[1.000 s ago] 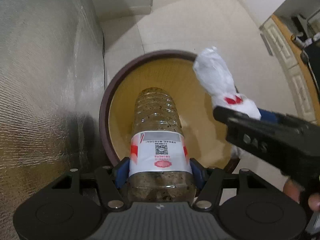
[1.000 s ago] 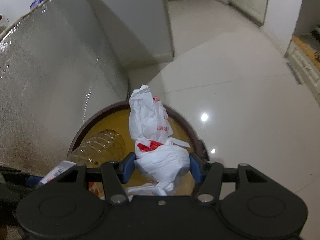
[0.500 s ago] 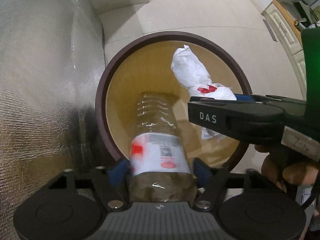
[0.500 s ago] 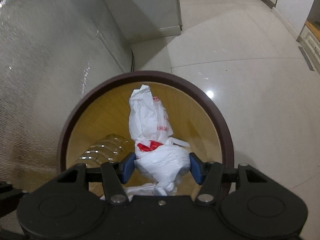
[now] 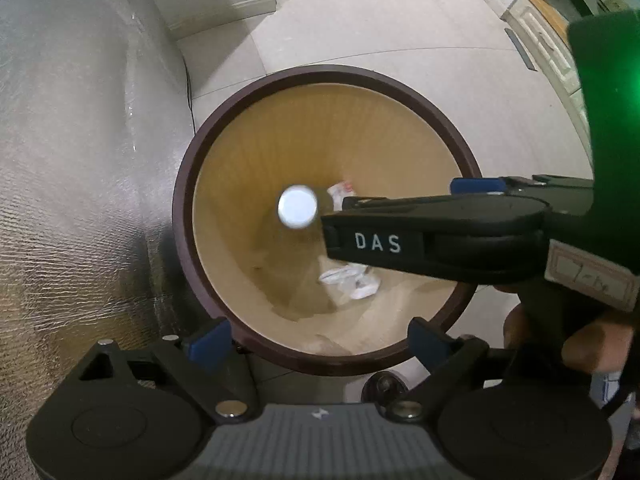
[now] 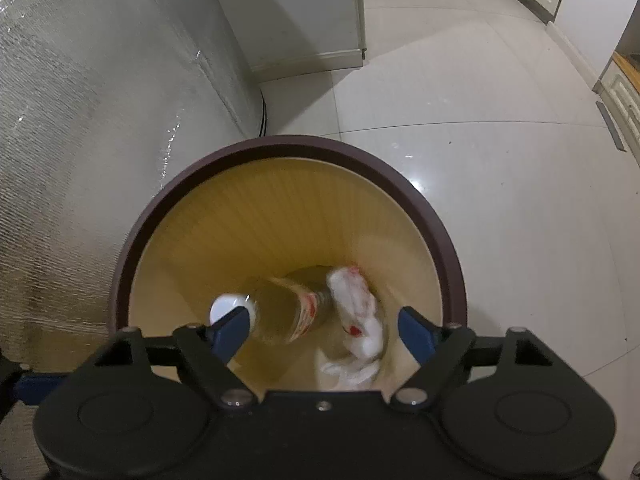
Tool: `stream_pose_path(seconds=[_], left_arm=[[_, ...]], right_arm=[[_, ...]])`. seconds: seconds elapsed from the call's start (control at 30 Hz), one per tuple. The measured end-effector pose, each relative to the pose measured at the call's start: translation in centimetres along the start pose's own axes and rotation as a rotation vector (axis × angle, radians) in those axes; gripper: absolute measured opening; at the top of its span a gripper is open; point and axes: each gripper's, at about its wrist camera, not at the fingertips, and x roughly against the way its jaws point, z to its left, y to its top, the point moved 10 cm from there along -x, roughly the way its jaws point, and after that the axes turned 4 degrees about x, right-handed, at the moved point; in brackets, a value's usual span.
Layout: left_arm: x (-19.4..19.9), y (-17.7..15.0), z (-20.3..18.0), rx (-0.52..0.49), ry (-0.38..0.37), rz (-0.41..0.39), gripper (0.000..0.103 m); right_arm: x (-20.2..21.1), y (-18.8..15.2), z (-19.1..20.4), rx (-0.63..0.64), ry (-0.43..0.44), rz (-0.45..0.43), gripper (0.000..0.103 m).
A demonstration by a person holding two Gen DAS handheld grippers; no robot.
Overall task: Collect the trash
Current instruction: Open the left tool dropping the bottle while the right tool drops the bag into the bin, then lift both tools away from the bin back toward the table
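Claws first: the left claw (image 5: 320, 340) hangs over the near rim of the bin (image 5: 188, 184), jaws opening with nothing between them. The right claw (image 6: 324, 330) is opening too, empty; its side reads "DAS". Deep inside the bin lie the bottle (image 6: 288, 312), its red-and-white label unreadable, and the crumpled white bag (image 6: 360, 320) beside it.

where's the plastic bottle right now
In the right wrist view the plastic bottle is down inside the brown-rimmed bin, left of the crumpled white bag, held by neither tongs.
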Motion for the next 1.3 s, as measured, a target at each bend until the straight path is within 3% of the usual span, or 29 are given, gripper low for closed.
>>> stream_pose_path(seconds=[0.1, 0.37, 0.83, 1.3], left_arm=[[0.0, -0.4, 0.0, 0.013, -0.009, 0.009, 0.096], [0.3, -1.3, 0.1, 0.025, -0.023, 0.032, 0.099], [2.5, -2.7, 0.9, 0.079, 0.028, -0.023, 0.103], [6.5, -6.7, 1.9, 0.126, 0.042, -0.102, 0.103]], right_arm=[[0.2, -0.3, 0.1, -0.004, 0.003, -0.002, 0.090], [1.2, -0.9, -0.5, -0.017, -0.007, -0.010, 0.090], [6.2, -1.8, -0.5, 0.009, 0.023, -0.069, 0.096], [12.0, -4.2, -1.2, 0.023, -0.001, -0.140, 0.103]])
